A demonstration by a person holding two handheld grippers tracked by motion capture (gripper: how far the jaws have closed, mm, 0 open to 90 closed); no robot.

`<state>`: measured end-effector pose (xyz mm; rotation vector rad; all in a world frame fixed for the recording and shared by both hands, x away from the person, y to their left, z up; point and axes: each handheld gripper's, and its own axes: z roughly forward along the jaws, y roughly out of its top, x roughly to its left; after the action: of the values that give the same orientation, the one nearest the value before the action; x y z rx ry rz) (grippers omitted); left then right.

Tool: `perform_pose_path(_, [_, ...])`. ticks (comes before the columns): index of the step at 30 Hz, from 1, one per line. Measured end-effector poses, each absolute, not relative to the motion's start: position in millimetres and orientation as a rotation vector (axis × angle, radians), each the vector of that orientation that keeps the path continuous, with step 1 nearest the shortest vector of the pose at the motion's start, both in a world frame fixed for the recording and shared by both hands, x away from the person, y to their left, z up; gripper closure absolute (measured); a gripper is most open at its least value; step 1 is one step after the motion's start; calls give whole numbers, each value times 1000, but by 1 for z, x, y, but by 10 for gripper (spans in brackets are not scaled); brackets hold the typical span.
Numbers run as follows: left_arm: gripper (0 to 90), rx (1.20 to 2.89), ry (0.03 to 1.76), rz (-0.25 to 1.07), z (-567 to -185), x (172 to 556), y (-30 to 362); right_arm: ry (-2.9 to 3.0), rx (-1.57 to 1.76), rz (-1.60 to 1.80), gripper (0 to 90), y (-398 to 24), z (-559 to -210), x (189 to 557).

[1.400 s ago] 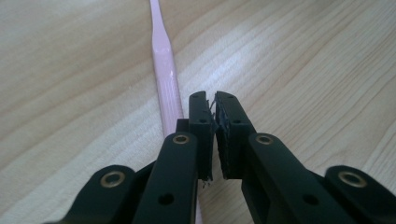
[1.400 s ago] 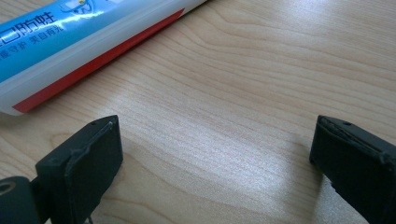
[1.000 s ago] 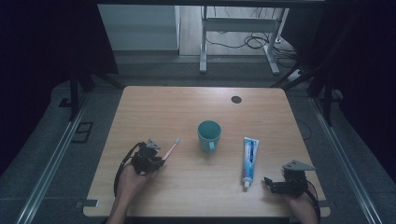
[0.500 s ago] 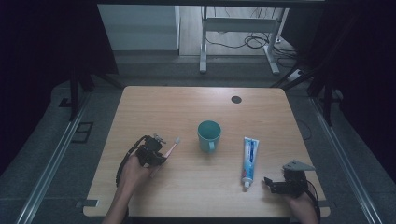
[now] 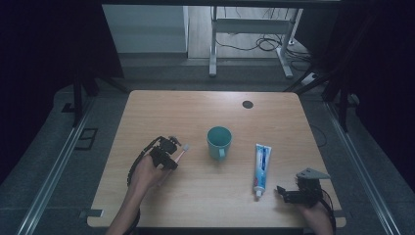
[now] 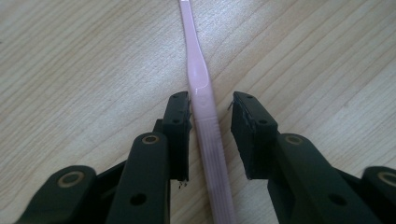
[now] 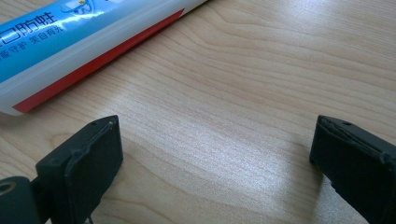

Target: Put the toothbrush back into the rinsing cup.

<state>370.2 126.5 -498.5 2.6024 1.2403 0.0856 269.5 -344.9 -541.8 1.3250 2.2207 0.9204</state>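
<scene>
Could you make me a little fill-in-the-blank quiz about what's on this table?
1. The pink toothbrush lies between the jaws of the ____ gripper.
2. The cup in the middle of the table is ____ in colour.
3. The toothpaste tube lies to the ____ of the cup in the high view.
4. The right gripper holds ____.

Missing words: left; teal; right; nothing
</scene>
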Motion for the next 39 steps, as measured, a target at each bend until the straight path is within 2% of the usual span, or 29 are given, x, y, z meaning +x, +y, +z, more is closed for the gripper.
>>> perform_pose_path(9, [680,2674,1286,60,-502,381,118,2221,1325,920,20,-345,-542,269])
perform_pose_path(18, [775,2695,1346,-4,-501,390,118,2220,1325,920,20,-345,-542,269])
perform_pose_path(23, [786,2710,1351,-35,-500,393,118,2220,1325,921,20,-345,-542,269])
perform_pose_path(39, [788,2645,1278,5,-488,389,126,2220,1325,920,20,-345,-542,269])
